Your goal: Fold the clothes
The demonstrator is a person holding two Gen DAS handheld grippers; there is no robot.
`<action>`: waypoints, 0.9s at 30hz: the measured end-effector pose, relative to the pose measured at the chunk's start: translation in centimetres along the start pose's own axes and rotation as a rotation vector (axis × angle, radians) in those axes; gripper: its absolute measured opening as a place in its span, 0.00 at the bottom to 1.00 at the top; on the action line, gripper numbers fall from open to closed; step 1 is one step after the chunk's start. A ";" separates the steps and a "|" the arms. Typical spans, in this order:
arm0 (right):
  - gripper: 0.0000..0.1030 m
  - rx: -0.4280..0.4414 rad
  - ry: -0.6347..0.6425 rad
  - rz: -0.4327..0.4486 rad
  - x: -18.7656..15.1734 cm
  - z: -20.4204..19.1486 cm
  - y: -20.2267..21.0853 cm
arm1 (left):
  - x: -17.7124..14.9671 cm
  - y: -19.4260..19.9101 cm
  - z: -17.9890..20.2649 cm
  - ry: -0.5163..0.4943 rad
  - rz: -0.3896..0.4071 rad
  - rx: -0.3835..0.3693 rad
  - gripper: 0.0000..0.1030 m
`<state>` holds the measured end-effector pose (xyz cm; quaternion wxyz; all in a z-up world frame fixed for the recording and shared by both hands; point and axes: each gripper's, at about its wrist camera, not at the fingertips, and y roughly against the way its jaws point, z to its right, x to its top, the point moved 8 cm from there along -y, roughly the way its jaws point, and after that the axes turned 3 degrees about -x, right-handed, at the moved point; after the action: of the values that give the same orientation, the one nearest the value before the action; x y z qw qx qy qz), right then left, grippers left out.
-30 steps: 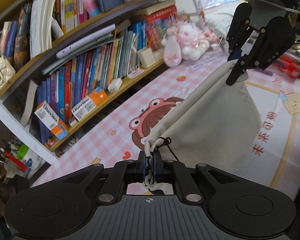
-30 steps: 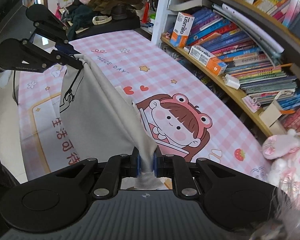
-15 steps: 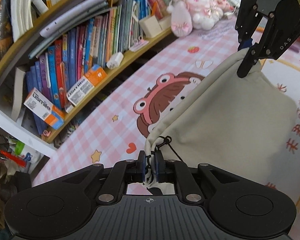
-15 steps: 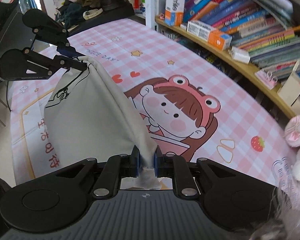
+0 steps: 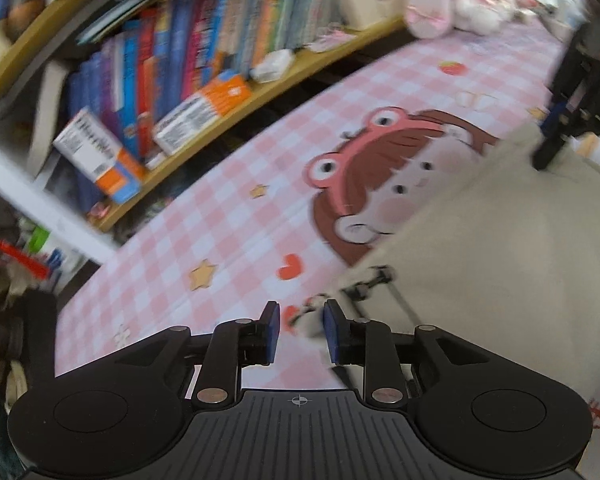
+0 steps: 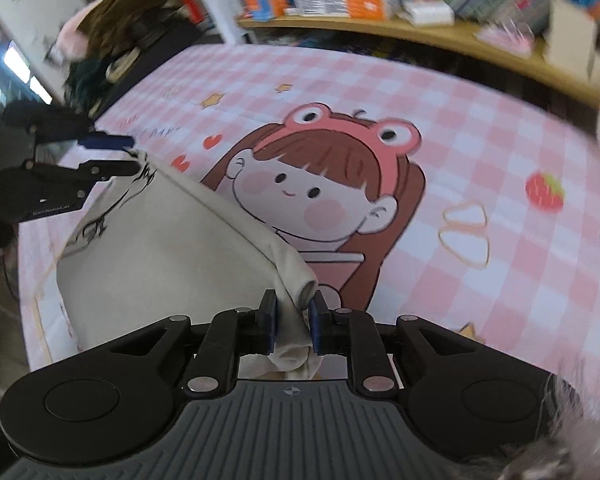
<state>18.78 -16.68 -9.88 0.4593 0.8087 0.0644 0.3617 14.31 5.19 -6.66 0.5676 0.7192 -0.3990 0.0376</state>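
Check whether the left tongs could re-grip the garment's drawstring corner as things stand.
Probably yes. The left tongs are opening, and the garment corner with its drawstring lies just ahead, slightly off toward the right pad; nothing lies between, only bare tablecloth.

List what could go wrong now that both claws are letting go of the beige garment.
1. The left claw is opening beside the garment's black drawstring; the cord might snag a pad as it withdraws.
2. The right claw is opening with a bunched corner of the beige garment between its pads; pulling away early could drag the fold askew on the pink checked cloth.
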 end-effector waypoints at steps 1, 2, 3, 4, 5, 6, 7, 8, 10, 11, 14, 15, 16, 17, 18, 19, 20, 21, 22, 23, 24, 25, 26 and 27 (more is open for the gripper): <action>0.17 0.006 -0.034 0.011 0.0 0.4 0.0 | -0.3 0.2 -0.8 0.039 0.002 0.012 0.25; 0.18 -0.003 -0.074 0.032 0.0 0.9 0.2 | -0.5 0.3 -1.6 0.077 0.004 0.023 0.25; 0.18 -0.029 -0.112 0.054 -0.1 1.6 0.4 | -0.9 0.5 -2.3 0.121 0.008 0.025 0.25; 0.18 -0.059 -0.149 0.076 -0.1 2.2 0.6 | -1.4 0.8 -2.8 0.175 0.018 0.012 0.25; 0.16 -0.099 -0.181 0.097 -0.2 2.8 1.0 | -2.0 1.1 -3.2 0.237 0.031 -0.014 0.25; 0.16 -0.142 -0.213 0.119 -0.3 3.5 1.4 | -2.6 1.4 -3.4 0.302 0.046 -0.044 0.25; 0.16 -0.165 -0.239 0.138 -0.4 4.0 1.8 | -3.3 1.7 -3.6 0.366 0.061 -0.073 0.25; 0.16 -0.169 -0.271 0.164 -0.6 4.3 2.5 | -4.0 1.9 -3.8 0.431 0.073 -0.106 0.25; 0.17 -0.149 -0.341 0.212 -1.1 4.5 4.0 | -5.4 2.4 -3.7 0.562 0.099 -0.181 0.25; 0.18 -0.124 -0.378 0.228 -1.4 4.3 4.7 | -6.0 2.5 -3.6 0.625 0.116 -0.218 0.25; 0.33 -0.061 -0.445 0.236 -2.9 2.3 5.7 | -7.7 2.8 -3.3 0.788 0.165 -0.310 0.27; 0.34 -0.058 -0.454 0.232 -3.4 1.5 5.6 | -8.2 2.6 -3.2 0.831 0.174 -0.347 0.27; 0.34 -0.055 -0.462 0.228 -3.9 0.6 5.6 | -8.6 2.5 -3.1 0.867 0.181 -0.383 0.27; 0.34 -0.053 -0.471 0.224 -4.4 -0.3 5.5 | -9.0 2.3 -3.1 0.896 0.187 -0.415 0.27; 0.34 -0.050 -0.479 0.220 -4.8 -1.2 5.5 | -9.2 2.2 -3.0 0.918 0.192 -0.443 0.27; 0.34 -0.062 -0.489 0.213 -5.2 -1.9 5.2 | -9.4 2.2 -2.9 0.936 0.197 -0.472 0.27; 0.33 -0.081 -0.500 0.205 -5.6 -2.5 4.8 | -9.4 2.1 -2.9 0.950 0.204 -0.502 0.27; 0.27 -0.100 -0.511 0.198 -5.9 -3.2 4.4 | -9.4 2.2 -2.9 0.961 0.215 -0.533 0.27; 0.21 -0.126 -0.518 0.201 -6.2 -3.4 4.1 | -9.3 2.3 -2.9 0.970 0.231 -0.566 0.27; 0.18 -0.156 -0.522 0.209 -6.4 -3.5 3.8 | -9.2 2.2 -3.0 0.976 0.244 -0.595 0.28; 0.16 -0.185 -0.527 0.217 -6.6 -3.6 3.6 | -9.1 2.0 -2.9 0.975 0.245 -0.615 0.28; 0.16 -0.197 -0.550 0.228 -6.8 -3.5 3.5 | -9.0 1.8 -2.8 0.971 0.238 -0.631 0.28; 0.15 -0.203 -0.579 0.241 -6.9 -3.4 3.4 | -8.9 1.5 -2.7 0.967 0.232 -0.647 0.28; 0.15 -0.208 -0.599 0.253 -7.1 -3.3 3.4 | -8.8 1.3 -2.5 0.960 0.224 -0.657 0.28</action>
<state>10.71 -19.38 -9.85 0.4892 0.8296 -0.2113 0.1668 8.53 11.96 -9.27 0.8700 0.3620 -0.1619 0.2929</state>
